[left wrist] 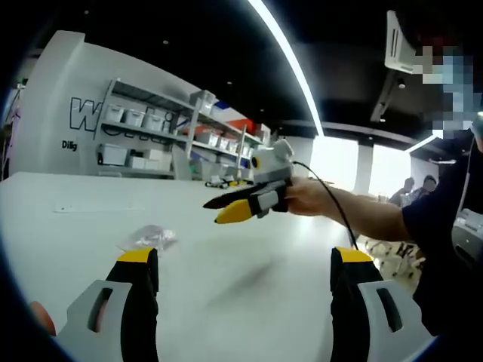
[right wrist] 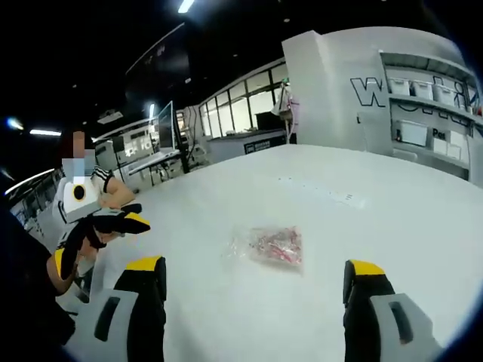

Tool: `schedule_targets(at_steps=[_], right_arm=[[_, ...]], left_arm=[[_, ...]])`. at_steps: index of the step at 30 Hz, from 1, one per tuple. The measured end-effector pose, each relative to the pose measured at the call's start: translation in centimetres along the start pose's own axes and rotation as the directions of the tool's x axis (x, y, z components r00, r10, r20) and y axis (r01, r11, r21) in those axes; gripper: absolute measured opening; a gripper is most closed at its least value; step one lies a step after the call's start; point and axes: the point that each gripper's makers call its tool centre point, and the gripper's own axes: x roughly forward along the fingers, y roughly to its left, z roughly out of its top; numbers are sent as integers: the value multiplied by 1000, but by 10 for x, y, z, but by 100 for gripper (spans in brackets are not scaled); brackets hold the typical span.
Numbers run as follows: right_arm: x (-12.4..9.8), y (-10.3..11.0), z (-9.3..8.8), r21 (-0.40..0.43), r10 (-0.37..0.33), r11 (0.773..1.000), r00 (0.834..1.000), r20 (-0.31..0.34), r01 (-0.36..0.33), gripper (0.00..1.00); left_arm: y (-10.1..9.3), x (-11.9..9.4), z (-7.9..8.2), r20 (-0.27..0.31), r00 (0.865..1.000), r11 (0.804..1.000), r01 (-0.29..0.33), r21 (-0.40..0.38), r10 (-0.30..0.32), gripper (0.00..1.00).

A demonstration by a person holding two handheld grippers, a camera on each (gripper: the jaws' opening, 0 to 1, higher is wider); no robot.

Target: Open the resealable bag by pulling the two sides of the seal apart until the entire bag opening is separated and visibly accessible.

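**Bag lies untouched on the desk, both tongs apart**

In the right gripper view we see the resealable bag lying flat on the white desk, ahead of our right tongs and between their jaws, which stand wide apart and hold nothing. The left tongs are likewise spread and empty; in the left gripper view the bag sits just beyond the left jaw. Shelves with bins stand behind the desk.
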Motion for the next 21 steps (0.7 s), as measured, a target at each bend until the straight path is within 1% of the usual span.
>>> schedule_targets(at_steps=[6,9,18,21], right_arm=[[-12,4,-7,4,1,1000,1000,4,-1,99],[-17,5,-10,6,-2,1000,1000,6,2,99],[-33,13,-27,4,-2,1000,1000,-4,2,99],[-38,17,-29,1,-1,1000,1000,-1,1,99]], left_arm=[[-4,0,0,-4,1000,1000,1,3,-1,93],[-5,-1,1,-5,1000,1000,0,4,0,93],[-5,-1,2,-8,1000,1000,-2,7,2,93],[-5,-1,2,-10,1000,1000,-2,8,3,93]])
